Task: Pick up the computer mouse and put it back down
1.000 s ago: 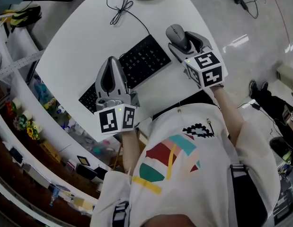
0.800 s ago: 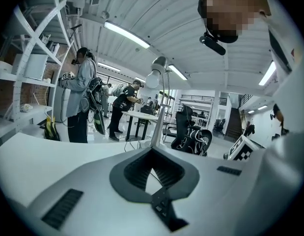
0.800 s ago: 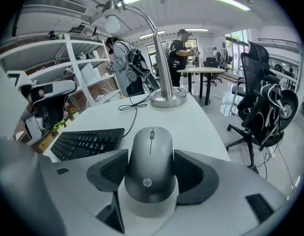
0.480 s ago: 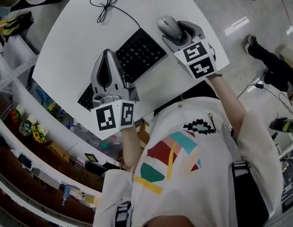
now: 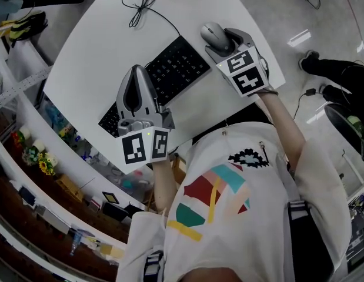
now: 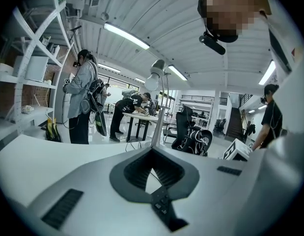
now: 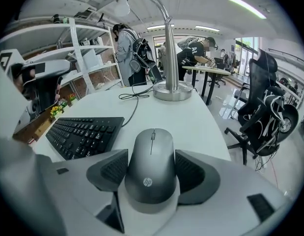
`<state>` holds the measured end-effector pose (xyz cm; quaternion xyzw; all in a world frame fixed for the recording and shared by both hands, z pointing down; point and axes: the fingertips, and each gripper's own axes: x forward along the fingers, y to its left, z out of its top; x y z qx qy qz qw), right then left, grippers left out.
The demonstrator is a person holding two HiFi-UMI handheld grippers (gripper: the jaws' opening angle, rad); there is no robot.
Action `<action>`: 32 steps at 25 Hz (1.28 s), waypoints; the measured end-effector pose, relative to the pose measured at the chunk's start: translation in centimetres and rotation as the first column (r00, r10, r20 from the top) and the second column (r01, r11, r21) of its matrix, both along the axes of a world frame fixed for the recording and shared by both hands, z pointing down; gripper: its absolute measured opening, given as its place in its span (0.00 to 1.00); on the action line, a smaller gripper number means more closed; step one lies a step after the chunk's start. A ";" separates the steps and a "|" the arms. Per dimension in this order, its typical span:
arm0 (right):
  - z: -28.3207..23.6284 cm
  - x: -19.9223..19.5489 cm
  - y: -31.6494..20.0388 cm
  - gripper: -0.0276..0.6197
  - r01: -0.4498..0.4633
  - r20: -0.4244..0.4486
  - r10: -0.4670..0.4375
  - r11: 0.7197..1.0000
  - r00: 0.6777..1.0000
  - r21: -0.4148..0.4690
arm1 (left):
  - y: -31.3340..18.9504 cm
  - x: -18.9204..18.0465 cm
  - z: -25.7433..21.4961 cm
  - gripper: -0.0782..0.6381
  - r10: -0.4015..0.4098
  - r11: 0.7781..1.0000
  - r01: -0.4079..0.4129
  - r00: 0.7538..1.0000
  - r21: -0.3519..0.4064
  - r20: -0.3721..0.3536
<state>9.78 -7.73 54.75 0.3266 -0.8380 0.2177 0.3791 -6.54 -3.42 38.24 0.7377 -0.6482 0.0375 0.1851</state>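
Head view: right gripper (image 5: 221, 41) at 1 o'clock of the frame, closed round the computer mouse (image 5: 214, 34), which lies near the table (image 5: 93, 46) edge. Compared with a second ago and half a second ago, the mouse sits the same way off the corner of the keyboard (image 5: 173, 69) — only the camera has shifted. Judged: grip made, lift not begun or barely. Cannot tell if the mouse is clear of the tabletop. Left gripper (image 5: 134, 70) at 9 o'clock, over the keyboard, jaws together, carrying nothing.

Left gripper view: jaw tips meet, nothing between them. Lamp (image 6: 152, 80) straight ahead, people at far desks.

Right gripper view: ribbed pads (image 7: 111, 170) press on both flanks of the mouse. Keyboard at 10 o'clock, just beside the left jaw. Cable (image 7: 132, 95) at 12, well apart, as is the lamp. Office chair (image 7: 269, 112) at 3, off the table. Likely snags — the keyboard on one side, the table edge on the other; straight up looks free.
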 end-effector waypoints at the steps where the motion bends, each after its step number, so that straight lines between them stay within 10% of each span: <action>1: -0.1 0.0 -0.1 0.47 0.005 -0.012 -0.005 1.000 1.000 0.007 | 0.2 -0.2 -0.2 0.17 -0.005 1.000 0.005 1.000 0.005 0.001; 15: -14.8 -4.5 -4.1 0.47 0.069 0.191 -0.121 0.964 0.974 0.259 | 2.5 -4.4 -4.2 0.17 -0.159 0.982 0.156 0.987 0.105 0.020; 17: -18.4 -6.6 -4.3 0.47 0.075 0.252 -0.163 0.943 0.954 0.324 | 2.3 -5.5 -5.7 0.17 -0.183 0.974 0.177 0.983 0.144 0.028; 21: -26.3 -10.1 -3.6 0.07 0.039 0.358 -0.225 0.887 0.906 0.460 | 2.7 -7.7 -9.4 0.17 -0.222 0.955 0.210 0.975 0.207 0.033; 27: -36.3 -15.1 -0.4 0.06 0.057 0.513 -0.406 0.822 0.757 0.567 | 3.4 -9.1 -16.1 0.17 -0.274 0.909 0.256 0.962 0.330 0.008; 32: -36.3 -17.8 2.8 0.06 0.176 0.465 -0.508 0.789 0.725 0.589 | 4.0 -9.0 -18.0 0.17 -0.290 0.894 0.257 0.956 0.368 0.038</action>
